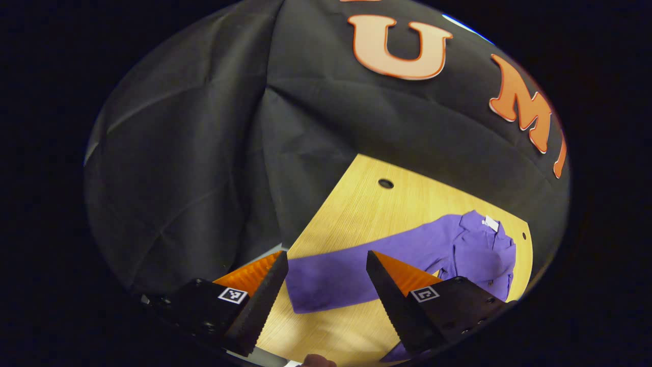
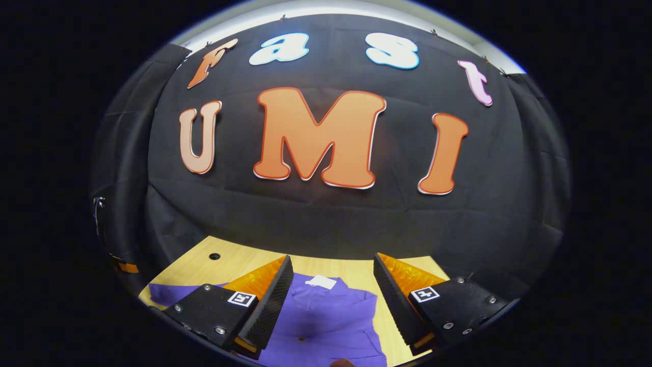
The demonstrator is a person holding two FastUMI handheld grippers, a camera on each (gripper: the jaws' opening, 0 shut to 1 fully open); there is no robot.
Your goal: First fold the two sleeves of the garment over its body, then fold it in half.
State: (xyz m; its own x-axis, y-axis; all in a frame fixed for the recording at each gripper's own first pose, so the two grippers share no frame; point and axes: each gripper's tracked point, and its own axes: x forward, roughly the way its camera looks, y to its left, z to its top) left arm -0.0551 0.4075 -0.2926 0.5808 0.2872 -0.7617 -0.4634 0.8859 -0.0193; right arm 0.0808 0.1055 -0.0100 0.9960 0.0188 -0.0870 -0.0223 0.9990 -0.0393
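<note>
A purple long-sleeved shirt [image 1: 473, 250] lies flat on the wooden table [image 1: 367, 209]. One sleeve [image 1: 331, 278] stretches out straight from the body toward me in the left gripper view, its cuff end lying between the fingers of my left gripper [image 1: 326, 260], which hovers open above it. In the right gripper view the shirt's body [image 2: 326, 316] with its collar and white tag [image 2: 321, 282] lies below my right gripper [image 2: 333, 262], also open with nothing held. Another bit of purple sleeve [image 2: 168, 293] shows at the left.
The table has a round cable hole [image 1: 385, 183] near its far side and ends close to the black cloth wall. Bare wood lies around the sleeve and beside the shirt's body [image 2: 397, 326]. A fingertip [image 1: 318, 361] shows at the bottom edge.
</note>
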